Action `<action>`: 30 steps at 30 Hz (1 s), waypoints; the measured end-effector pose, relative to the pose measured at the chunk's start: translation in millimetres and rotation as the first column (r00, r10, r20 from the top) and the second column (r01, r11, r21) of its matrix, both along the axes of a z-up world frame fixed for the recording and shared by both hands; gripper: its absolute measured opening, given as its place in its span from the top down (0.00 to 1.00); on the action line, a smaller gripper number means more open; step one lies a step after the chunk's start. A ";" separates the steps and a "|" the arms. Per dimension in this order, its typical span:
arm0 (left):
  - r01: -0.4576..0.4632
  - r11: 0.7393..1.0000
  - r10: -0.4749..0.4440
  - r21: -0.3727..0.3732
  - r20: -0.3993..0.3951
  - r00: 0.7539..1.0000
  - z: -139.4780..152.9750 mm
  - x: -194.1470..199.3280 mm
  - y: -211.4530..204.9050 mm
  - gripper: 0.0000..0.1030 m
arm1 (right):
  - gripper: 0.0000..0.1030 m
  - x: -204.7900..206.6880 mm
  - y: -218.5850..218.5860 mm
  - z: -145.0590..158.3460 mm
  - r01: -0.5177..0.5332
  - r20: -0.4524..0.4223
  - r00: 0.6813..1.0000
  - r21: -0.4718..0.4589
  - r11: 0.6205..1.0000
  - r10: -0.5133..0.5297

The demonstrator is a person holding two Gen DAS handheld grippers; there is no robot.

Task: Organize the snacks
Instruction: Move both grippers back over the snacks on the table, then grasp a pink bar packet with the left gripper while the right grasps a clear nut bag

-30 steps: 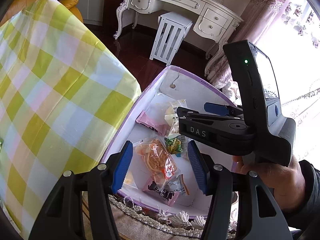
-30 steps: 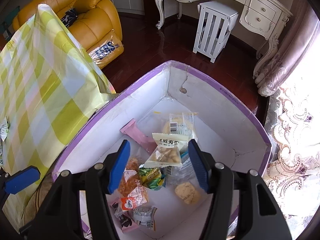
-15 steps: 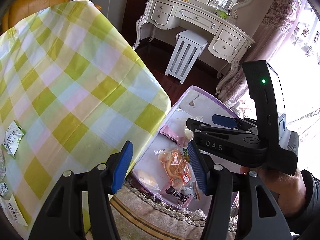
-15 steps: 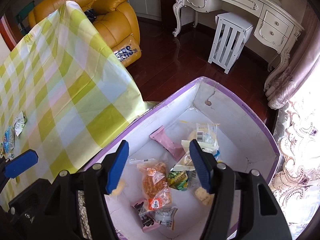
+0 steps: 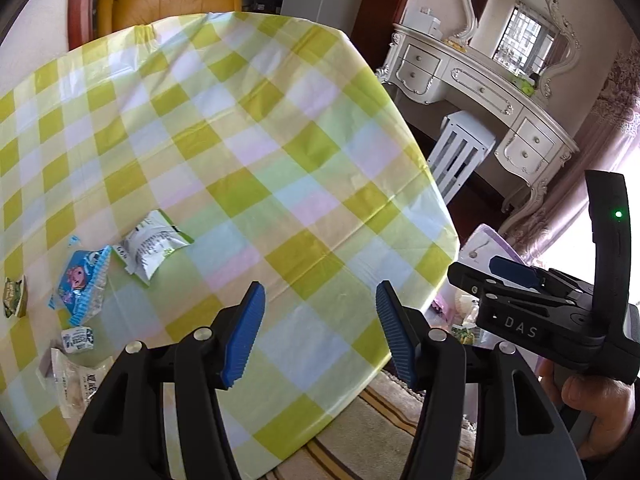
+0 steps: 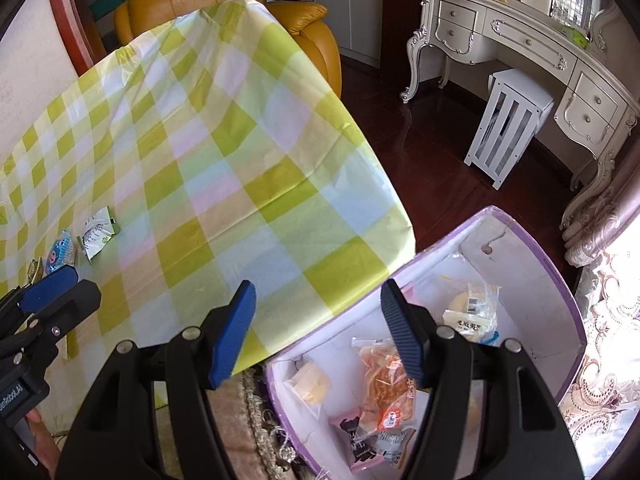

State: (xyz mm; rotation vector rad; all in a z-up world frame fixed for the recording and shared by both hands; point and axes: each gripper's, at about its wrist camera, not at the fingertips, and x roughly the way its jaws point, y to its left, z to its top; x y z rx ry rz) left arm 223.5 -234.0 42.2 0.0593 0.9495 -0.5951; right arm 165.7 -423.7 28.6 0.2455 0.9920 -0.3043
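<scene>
Several snack packets lie at the left of the checked tablecloth (image 5: 248, 152): a white and green packet (image 5: 150, 248), a blue cartoon packet (image 5: 82, 282) and smaller ones beside them. My left gripper (image 5: 320, 336) hovers over the cloth's near edge, its jaws opening with nothing between them. The purple-rimmed white box (image 6: 560, 280) stands on the floor to the right of the table and holds several packets, among them an orange one (image 6: 388, 384). My right gripper (image 6: 318, 332) hangs above the table corner and the box's left rim, jaws opening and empty.
A fringed rug (image 5: 360, 440) lies under the table edge. Dark wood floor (image 6: 432, 168), a white slatted stool (image 6: 504, 136) and a cream dressing table (image 6: 532, 48) stand beyond the box. A yellow leather armchair (image 6: 192, 4) is behind the table. A hand (image 5: 596, 404) holds the right gripper.
Both grippers have swung left and up, from above the box toward the table. The snacks on the cloth have come into both views, and each gripper's jaws stand slightly wider.
</scene>
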 end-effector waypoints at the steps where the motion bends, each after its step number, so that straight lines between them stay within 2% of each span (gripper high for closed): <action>1: -0.016 1.000 0.016 0.002 0.003 1.000 0.3 2.3 6.9 0.43 | 0.36 2.7 6.7 1.9 -0.014 0.007 1.000 -0.004 1.000 0.014; 16: -0.200 0.980 0.201 -0.007 0.017 0.980 1.4 19.1 88.0 0.42 | 0.33 38.8 97.8 10.6 -0.183 0.068 0.981 0.030 0.983 0.181; 30: -0.353 0.935 0.354 -0.026 0.012 0.935 -2.3 19.6 160.6 0.42 | 0.32 62.4 160.6 11.2 -0.282 0.120 0.955 0.067 0.957 0.273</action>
